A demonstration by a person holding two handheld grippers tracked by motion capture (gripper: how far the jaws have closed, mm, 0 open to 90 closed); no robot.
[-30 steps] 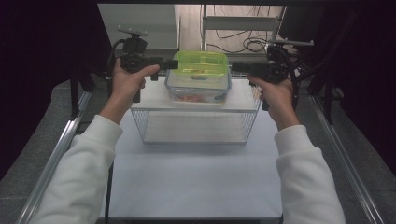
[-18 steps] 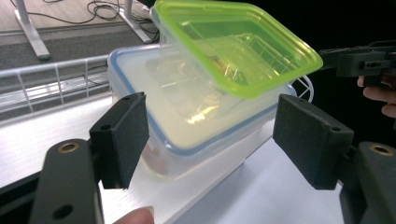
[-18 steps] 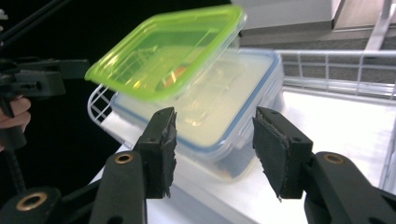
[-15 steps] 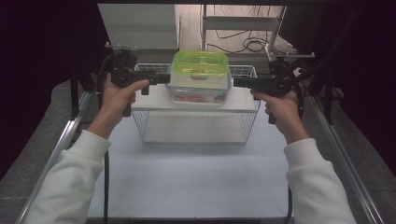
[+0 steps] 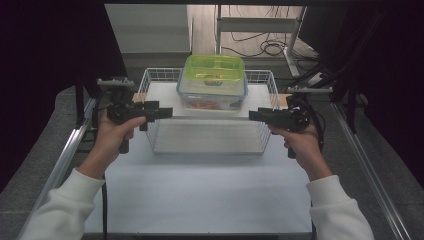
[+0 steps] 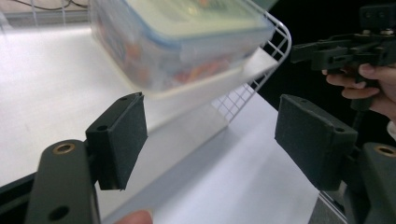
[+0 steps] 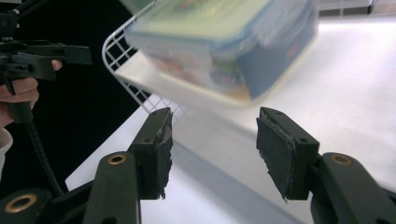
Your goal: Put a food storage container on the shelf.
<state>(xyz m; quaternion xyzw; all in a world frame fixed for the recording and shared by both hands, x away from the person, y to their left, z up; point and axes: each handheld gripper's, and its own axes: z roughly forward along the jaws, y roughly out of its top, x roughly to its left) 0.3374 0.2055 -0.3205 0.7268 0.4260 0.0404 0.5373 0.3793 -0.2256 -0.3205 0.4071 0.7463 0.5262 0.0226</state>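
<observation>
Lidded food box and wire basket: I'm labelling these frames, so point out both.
Lidded food box (image 5: pixel 214 75), high view, on its green lid.
Wire basket (image 5: pixel 272 90), high view, on its right wall.

The left hand-held gripper (image 5: pixel 167 112) lies level in the left hand (image 5: pixel 114 134), jaws pointing inward to the right. The right hand-held gripper (image 5: pixel 253 115) lies level in the right hand (image 5: pixel 299 141), jaws pointing inward to the left. Both pairs of jaws stand apart with nothing between them, having just been opening. Both forearms in white sleeves (image 5: pixel 60 207) reach forward, spread wide apart.
</observation>
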